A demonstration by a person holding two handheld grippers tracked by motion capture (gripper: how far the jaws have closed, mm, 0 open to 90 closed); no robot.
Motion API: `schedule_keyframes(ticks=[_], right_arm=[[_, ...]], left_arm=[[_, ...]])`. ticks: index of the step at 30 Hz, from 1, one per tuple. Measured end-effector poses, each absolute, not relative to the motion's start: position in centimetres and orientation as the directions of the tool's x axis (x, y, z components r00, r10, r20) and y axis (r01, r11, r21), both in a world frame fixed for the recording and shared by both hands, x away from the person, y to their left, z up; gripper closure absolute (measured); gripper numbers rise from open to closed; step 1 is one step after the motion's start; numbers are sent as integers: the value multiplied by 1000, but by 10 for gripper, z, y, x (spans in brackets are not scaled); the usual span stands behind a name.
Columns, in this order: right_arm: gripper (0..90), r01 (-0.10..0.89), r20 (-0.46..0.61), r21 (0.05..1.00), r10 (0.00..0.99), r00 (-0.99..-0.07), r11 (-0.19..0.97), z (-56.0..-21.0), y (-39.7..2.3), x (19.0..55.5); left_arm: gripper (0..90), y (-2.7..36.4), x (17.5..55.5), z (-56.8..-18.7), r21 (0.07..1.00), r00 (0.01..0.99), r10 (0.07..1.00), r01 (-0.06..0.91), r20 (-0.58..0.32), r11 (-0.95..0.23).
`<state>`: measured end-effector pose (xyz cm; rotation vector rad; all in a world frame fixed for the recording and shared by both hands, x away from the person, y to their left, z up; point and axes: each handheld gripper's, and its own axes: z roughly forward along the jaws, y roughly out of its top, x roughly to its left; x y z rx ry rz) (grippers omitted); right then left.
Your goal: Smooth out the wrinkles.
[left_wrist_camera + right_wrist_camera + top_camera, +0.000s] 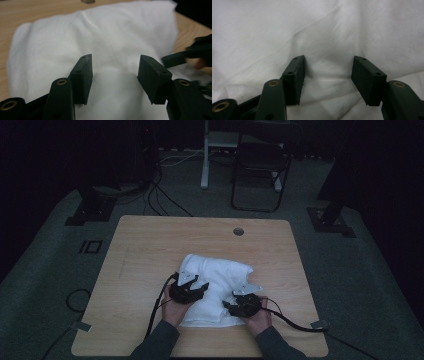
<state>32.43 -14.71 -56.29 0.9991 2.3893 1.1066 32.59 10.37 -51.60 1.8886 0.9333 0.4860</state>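
No brand, label or readable writing on the towel, the grippers or the table in any view.

White towel (215,287) lies folded and rumpled on the wooden table (140,250), just toward 6 o'clock of the table's middle, its near edge close to the person's side.

Left gripper (200,287) rests on the towel's 9 o'clock side, held by the left hand (175,309). Right gripper (227,306) sits at the towel's 5 o'clock corner, held by the right hand (257,317). Both sets of jaws point inward toward each other.

Left gripper (115,75), own view: jaws apart, released, white cloth lying in the gap but not pinched. The other gripper (185,56) enters at 3 o'clock, blurred. This view also shows bare table (37,11) at 10 o'clock and the round hole (88,1) at 12 o'clock.

Right gripper (328,75), own view: jaws apart, released, over creased towel (319,30); no cloth clenched between the pads.

High view adds what the gripper views lack: the hole (238,231) near the table's far edge, cables (295,320) trailing off both grippers, a dark chair (260,165) at 12 o'clock on the floor beyond
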Motion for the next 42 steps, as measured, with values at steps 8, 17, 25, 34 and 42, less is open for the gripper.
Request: schedule_keyframes(ticks=[8, 17, 25, 34, 42], right_arm=[[434, 471, 2, 765, 729, -685, 440, -562, -141, 344], [419, 509, 22, 768, 778, -628, 389, -561, -128, 386], [412, 519, 46, 775, 786, -616, 360, -559, -121, 401], [356, 469, 56, 823, 775, -629, 321, -545, -131, 383], [344, 424, 24, 854, 790, -613, 302, -535, -166, 355]], left_arm=[[453, 111, 307, -516, 866, 647, 763, 384, -5, -320], [457, 112, 339, -530, 842, 595, 802, 407, 50, -355], [464, 118, 373, -530, 837, 559, 823, 397, 103, -375], [433, 137, 365, -510, 874, 576, 812, 341, 98, -347], [433, 172, 338, -497, 895, 549, 836, 381, -19, -231]])
